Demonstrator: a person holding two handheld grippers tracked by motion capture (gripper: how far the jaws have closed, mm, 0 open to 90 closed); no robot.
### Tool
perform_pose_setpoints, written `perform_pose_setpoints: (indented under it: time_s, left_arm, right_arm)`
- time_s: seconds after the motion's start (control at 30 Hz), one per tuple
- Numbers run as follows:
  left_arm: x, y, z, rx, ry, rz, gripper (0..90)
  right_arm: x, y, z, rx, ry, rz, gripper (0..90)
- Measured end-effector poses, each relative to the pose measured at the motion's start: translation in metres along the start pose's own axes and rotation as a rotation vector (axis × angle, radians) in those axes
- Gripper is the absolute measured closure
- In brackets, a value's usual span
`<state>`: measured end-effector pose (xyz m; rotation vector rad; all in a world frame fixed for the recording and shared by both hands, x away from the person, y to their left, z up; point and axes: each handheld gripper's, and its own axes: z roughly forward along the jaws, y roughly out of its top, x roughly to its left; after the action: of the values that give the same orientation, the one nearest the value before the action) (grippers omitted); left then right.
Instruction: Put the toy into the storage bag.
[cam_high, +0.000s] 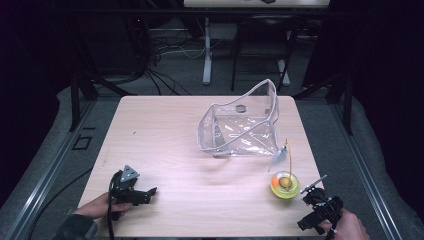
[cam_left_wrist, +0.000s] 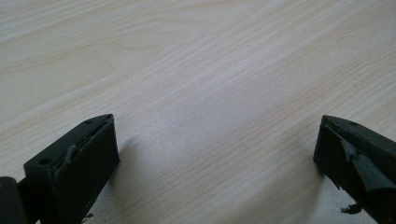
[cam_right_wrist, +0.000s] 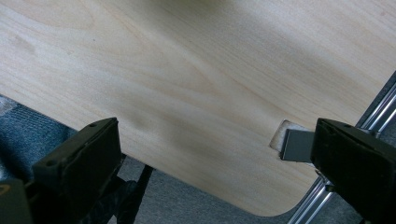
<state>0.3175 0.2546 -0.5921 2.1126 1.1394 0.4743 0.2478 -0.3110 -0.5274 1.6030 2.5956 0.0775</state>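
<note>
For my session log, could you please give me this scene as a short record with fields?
surface: light wooden table
bag: clear plastic zip pouch, open, on the far right part of the table
toy: round yellow-green toy with a thin stalk, near right, apart from the pouch
left hand-held gripper: open, low over bare wood, near left edge
right hand-held gripper: open, at the near right corner, beside the toy
contact: neither gripper holds anything

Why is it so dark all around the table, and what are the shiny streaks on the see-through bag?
High view: light falls on the table alone, so the room around it stays dark; the clear bag throws back white glare. Left gripper view: the left tool casts soft shadows on the wood. Right gripper view: the wood looks slightly blurred.
</note>
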Motion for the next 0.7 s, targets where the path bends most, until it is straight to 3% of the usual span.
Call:
perform_pose_setpoints:
  time_s: [0.7]
  left_arm:
    - [0.0001, 0.0000, -0.0001, 0.001, 0.001, 0.002, 0.0]
  right_arm:
    - [-0.0064, -0.0004, -0.0038, -0.021, 0.016, 0.035, 1.5]
